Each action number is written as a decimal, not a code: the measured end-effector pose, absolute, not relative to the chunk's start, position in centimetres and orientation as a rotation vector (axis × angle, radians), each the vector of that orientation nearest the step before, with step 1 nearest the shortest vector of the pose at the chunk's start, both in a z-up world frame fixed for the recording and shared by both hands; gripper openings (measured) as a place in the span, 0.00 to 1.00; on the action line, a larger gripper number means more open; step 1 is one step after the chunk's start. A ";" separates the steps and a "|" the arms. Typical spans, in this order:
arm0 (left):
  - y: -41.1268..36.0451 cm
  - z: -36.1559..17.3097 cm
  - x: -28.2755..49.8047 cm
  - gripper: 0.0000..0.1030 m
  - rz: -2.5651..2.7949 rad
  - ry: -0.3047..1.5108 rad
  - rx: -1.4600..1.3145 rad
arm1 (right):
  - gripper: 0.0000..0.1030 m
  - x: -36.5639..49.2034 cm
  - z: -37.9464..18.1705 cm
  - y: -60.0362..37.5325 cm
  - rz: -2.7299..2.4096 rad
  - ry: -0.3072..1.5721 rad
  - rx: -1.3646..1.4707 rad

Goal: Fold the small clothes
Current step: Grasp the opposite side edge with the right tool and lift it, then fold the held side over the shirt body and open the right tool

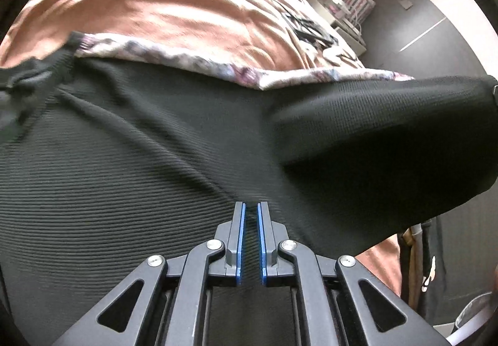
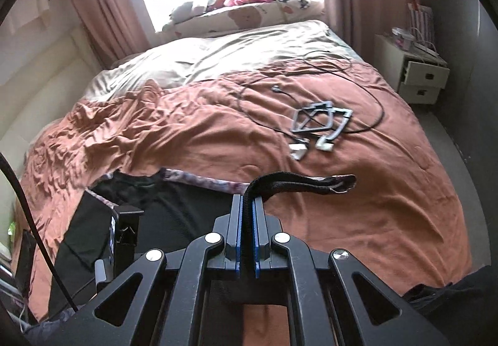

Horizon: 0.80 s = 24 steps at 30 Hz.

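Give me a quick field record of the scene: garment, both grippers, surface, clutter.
garment: black ribbed top, spread on the bed, one part lifted
underlayer: floral cloth showing at its far edge
left gripper: shut, fingertips at the black fabric; a grip on it cannot be confirmed
right gripper: shut on a black edge of the garment, held above the bed
surface: orange bedspread
clutter: cables and grey frame parts farther up the bed, apart from the garment

I count one black ribbed garment (image 1: 130, 165) on the bed (image 2: 358, 206), one floral cloth (image 1: 218, 63) under its far edge, one grey frame (image 2: 314, 120) beyond it, one nightstand (image 2: 417, 78) with two drawers, and my two hand-held grippers.
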<state>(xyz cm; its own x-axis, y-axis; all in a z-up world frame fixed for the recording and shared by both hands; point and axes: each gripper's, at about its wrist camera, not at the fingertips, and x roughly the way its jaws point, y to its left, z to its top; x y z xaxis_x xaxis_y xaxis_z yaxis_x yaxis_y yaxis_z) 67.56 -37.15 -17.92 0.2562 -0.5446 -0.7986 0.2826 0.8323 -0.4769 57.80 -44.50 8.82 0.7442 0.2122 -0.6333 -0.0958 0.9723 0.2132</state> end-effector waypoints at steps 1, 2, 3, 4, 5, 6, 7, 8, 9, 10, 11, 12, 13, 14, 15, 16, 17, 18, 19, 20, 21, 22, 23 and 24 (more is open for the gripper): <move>-36.4 -17.6 67.6 0.07 -0.557 1.185 -0.259 | 0.02 57.8 9.0 -44.2 0.177 0.711 0.171; -35.7 -17.4 67.6 0.07 -0.548 1.183 -0.264 | 0.02 57.8 9.2 -43.9 0.182 0.709 0.168; -34.8 -17.0 67.7 0.08 -0.537 1.181 -0.267 | 0.02 57.8 9.4 -43.5 0.191 0.708 0.166; -34.3 -16.8 67.7 0.08 -0.525 1.179 -0.265 | 0.02 57.9 9.5 -43.2 0.198 0.708 0.165; -33.4 -16.5 67.6 0.09 -0.508 1.177 -0.262 | 0.02 57.9 9.7 -42.6 0.205 0.708 0.161; -32.3 -16.2 67.5 0.09 -0.493 1.171 -0.258 | 0.02 58.1 9.7 -41.9 0.212 0.708 0.152; -31.3 -15.8 67.4 0.10 -0.481 1.166 -0.259 | 0.02 58.2 9.7 -41.5 0.221 0.710 0.147; -30.3 -15.5 67.3 0.10 -0.471 1.161 -0.262 | 0.02 58.4 9.6 -40.9 0.229 0.715 0.140; -29.5 -15.3 67.1 0.10 -0.463 1.158 -0.263 | 0.02 58.6 9.4 -40.3 0.234 0.720 0.132; -28.5 -15.0 67.0 0.10 -0.450 1.155 -0.261 | 0.02 58.8 9.2 -39.7 0.239 0.726 0.121; -27.2 -14.7 66.8 0.10 -0.432 1.151 -0.259 | 0.02 59.1 9.2 -39.4 0.243 0.731 0.117; -26.8 -14.5 66.9 0.10 -0.424 1.150 -0.259 | 0.02 59.3 8.9 -38.9 0.252 0.740 0.114; -25.8 -14.3 66.7 0.11 -0.415 1.148 -0.263 | 0.02 59.6 8.8 -38.5 0.259 0.747 0.113; -25.0 -14.1 66.6 0.11 -0.410 1.146 -0.266 | 0.02 59.9 8.6 -38.0 0.265 0.755 0.109; -24.3 -14.0 66.5 0.11 -0.405 1.145 -0.267 | 0.02 60.1 8.5 -37.7 0.267 0.759 0.107; -23.4 -13.8 66.3 0.11 -0.393 1.142 -0.267 | 0.02 60.4 8.5 -37.5 0.269 0.763 0.109; -22.8 -13.6 66.2 0.11 -0.385 1.141 -0.269 | 0.02 60.8 8.3 -36.9 0.276 0.770 0.113; -22.2 -13.5 66.3 0.11 -0.379 1.139 -0.274 | 0.02 61.0 8.3 -36.6 0.278 0.773 0.112; -21.5 -13.3 66.1 0.11 -0.373 1.135 -0.278 | 0.02 61.3 8.3 -36.1 0.279 0.776 0.111; -21.0 -13.2 66.1 0.11 -0.368 1.132 -0.277 | 0.02 61.6 8.3 -35.5 0.282 0.779 0.110; -20.4 -13.0 65.8 0.11 -0.362 1.128 -0.275 | 0.02 61.9 8.2 -35.0 0.285 0.783 0.109; -19.9 -12.9 65.7 0.11 -0.357 1.125 -0.274 | 0.02 62.3 8.1 -34.5 0.289 0.787 0.108; -19.2 -12.7 65.6 0.11 -0.352 1.121 -0.274 | 0.02 62.4 8.0 -34.0 0.292 0.790 0.108; -19.0 -12.7 65.6 0.11 -0.350 1.120 -0.275 | 0.02 62.7 7.8 -33.6 0.294 0.793 0.107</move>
<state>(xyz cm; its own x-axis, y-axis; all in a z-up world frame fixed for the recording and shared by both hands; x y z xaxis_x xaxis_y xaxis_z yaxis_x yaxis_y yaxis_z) 65.65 -18.98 -12.70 0.3913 -0.4071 -0.8253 0.1351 0.9125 -0.3861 62.65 -33.55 7.84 0.6635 0.2998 -0.6855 -0.2201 0.9539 0.2041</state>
